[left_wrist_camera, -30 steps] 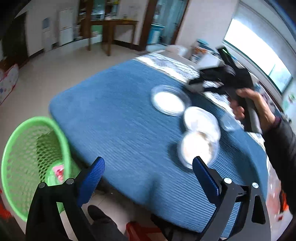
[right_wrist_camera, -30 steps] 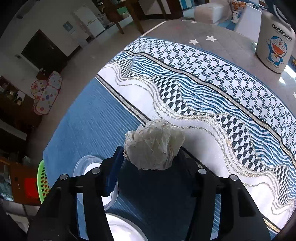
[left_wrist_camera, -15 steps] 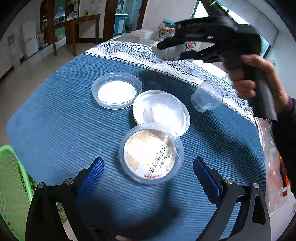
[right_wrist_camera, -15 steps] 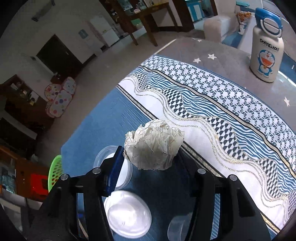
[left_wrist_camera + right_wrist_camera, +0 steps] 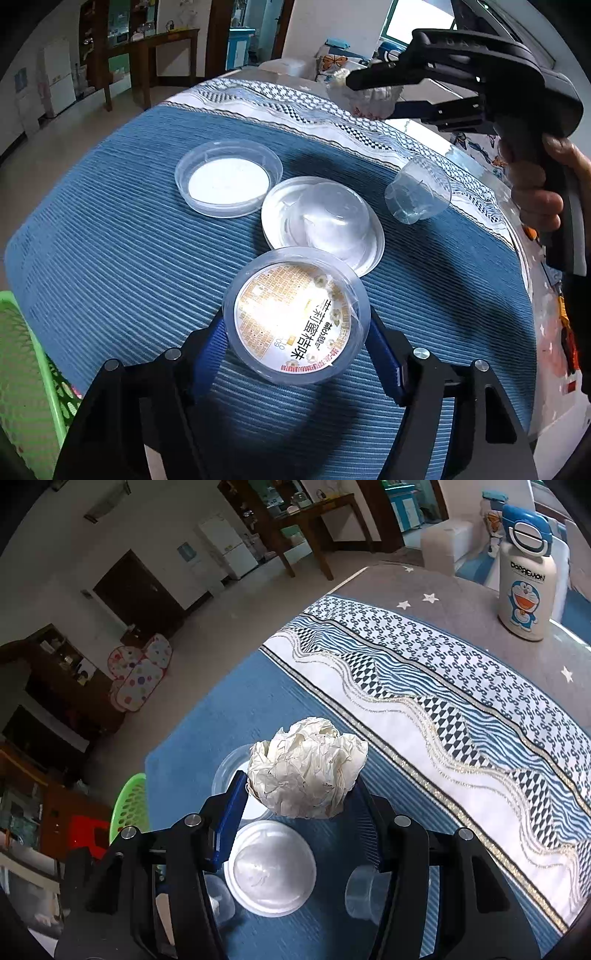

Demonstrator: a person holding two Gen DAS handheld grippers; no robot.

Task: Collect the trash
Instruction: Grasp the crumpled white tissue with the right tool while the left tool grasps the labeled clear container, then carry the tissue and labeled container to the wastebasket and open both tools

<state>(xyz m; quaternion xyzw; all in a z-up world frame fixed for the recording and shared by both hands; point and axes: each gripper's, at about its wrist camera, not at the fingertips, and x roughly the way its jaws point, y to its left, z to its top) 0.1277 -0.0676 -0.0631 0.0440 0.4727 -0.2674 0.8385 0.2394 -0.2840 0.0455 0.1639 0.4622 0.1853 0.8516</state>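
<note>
Pickup step: left claw (image 5: 295, 343) clamps lidded cup (image 5: 295, 314); right claw (image 5: 303, 797) grips paper wad (image 5: 306, 768). Next: carry both to near-left bin (image 5: 26, 369).

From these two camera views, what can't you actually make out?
- Green basket: contents cut off by the left wrist view's edge.
- Labelled tub: contents hidden by its printed lid.
- Right gripper: right pad hidden behind the paper ball.
- Small clear cup: partly behind that gripper's arm.

R claw (image 5: 301, 794) gripping crumpled paper (image 5: 306, 768), above lid (image 5: 271, 867)
</note>
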